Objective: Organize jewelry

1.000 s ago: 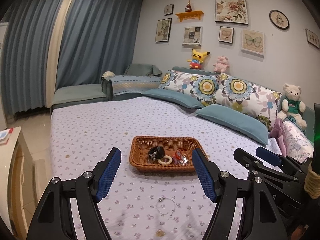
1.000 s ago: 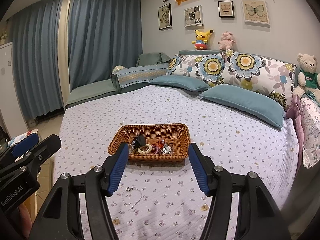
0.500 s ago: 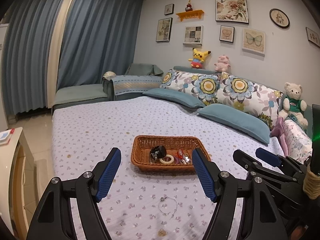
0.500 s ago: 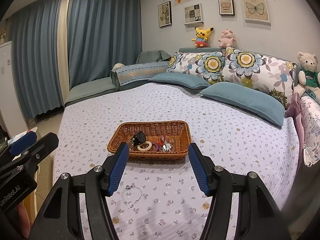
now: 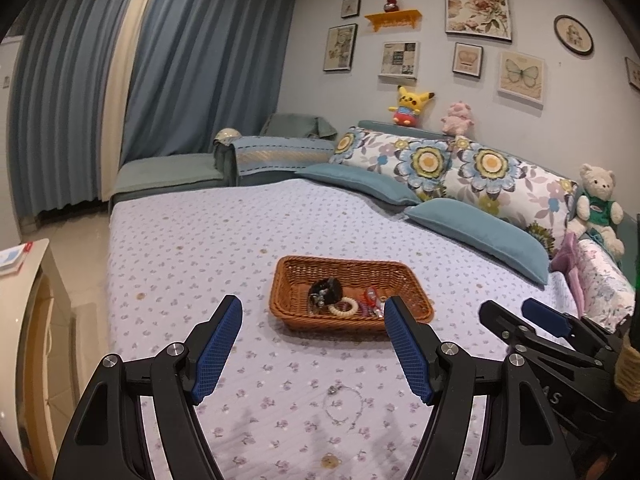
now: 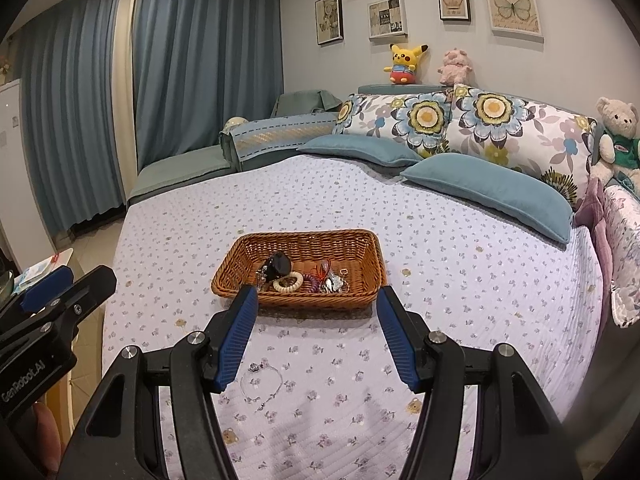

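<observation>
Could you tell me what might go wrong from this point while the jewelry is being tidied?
The thin chain bracelet lies flat on the soft quilted bedspread, so wide fingers may pinch fabric or miss it. The wicker basket already holds tangled pieces; dropping the chain in could snag them.

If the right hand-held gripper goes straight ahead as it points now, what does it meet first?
Probably the wicker basket: it sits centred ahead of the open right hand-held gripper. The thin bracelet lies nearer, below the left finger. Depth is uncertain.
</observation>
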The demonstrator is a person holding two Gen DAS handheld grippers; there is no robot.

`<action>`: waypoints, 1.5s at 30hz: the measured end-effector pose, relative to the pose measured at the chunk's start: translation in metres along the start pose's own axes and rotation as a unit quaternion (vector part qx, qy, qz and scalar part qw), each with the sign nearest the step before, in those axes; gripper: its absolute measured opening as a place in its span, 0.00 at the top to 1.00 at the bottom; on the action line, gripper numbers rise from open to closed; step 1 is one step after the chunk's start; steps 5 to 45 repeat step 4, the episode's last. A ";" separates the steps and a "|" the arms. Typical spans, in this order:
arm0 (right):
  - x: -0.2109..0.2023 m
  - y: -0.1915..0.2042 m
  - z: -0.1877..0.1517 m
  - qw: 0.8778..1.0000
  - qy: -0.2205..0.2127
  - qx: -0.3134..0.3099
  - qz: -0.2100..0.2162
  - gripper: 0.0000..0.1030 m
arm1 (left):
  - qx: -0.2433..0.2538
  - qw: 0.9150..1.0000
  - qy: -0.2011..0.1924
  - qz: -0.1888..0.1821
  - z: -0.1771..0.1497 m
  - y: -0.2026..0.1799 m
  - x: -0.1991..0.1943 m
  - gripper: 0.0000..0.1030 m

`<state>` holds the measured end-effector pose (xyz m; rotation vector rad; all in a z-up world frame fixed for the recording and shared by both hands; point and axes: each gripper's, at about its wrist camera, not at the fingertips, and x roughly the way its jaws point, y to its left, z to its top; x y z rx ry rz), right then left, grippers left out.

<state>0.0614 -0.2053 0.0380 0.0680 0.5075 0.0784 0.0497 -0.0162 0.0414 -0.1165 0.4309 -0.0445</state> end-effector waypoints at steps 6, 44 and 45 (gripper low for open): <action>0.003 0.000 -0.001 1.000 0.003 0.001 -0.001 0.38 | 0.002 1.000 -0.003 0.012 -0.002 0.003 0.002 0.28; 0.003 0.000 -0.001 1.000 0.003 0.001 -0.001 0.38 | 0.002 1.000 -0.003 0.012 -0.002 0.003 0.002 0.28; 0.003 0.000 -0.001 1.000 0.003 0.001 -0.001 0.38 | 0.002 1.000 -0.003 0.012 -0.002 0.003 0.002 0.28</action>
